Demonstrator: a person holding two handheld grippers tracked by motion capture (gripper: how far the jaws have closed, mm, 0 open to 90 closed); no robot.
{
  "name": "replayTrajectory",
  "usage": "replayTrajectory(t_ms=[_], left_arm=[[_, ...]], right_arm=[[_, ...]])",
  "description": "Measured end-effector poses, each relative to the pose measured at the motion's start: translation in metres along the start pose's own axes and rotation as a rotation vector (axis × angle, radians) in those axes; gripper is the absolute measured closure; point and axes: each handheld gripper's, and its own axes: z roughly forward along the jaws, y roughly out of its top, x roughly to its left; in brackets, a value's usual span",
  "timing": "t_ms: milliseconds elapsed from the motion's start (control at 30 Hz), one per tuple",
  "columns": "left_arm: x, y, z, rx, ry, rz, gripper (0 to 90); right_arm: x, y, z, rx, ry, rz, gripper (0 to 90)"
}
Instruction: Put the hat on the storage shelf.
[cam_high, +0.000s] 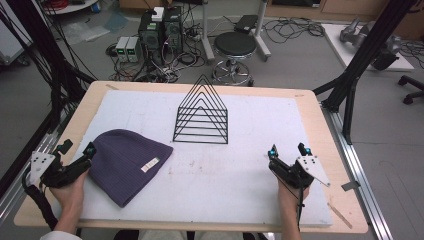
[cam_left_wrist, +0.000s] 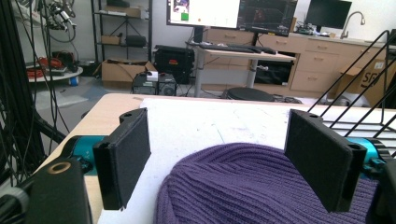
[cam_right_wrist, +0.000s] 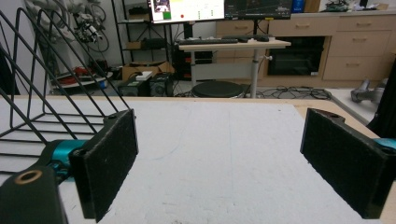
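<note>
Black pads spread wide on the left gripper (cam_high: 77, 150), nothing pinched, with the purple hat (cam_high: 127, 162) lying flat just ahead at the near left of the mat (cam_high: 250, 175). A clean grab wanted the jaws low over the knit edge. Right gripper (cam_high: 288, 150) hung spread and empty, near right, well apart from the rack (cam_high: 201, 115).

1. High view: fixed overhead, looks forward and down on the white foam-topped table (cam_high: 240, 170).
2. Gripper views: low, close, looking along the tabletop.
3. All views share the black wire triangular rack (cam_high: 201, 112).
</note>
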Motion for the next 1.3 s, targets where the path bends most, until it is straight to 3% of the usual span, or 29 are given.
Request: replayTrajectory(t_ms=[567,1033,1300], left_arm=[[0.0012,-0.0001,0.0001,-0.002,-0.009,-0.018,22.3],[0.0062,0.0028,-0.0029,-0.008,0.007,-0.047,21.3],[0.0036,0.0060,-0.0021,0.004,-0.012,-0.038,19.8]], right_arm=[[-0.0002,0.0002,-0.0006,0.000,-0.004,-0.002,10.4],[-0.0014,0.0004,-0.0017,-0.005,-0.012,0.010,10.4],[-0.0020,0.0006,-0.0023,-0.010,-0.013,0.014,10.4]])
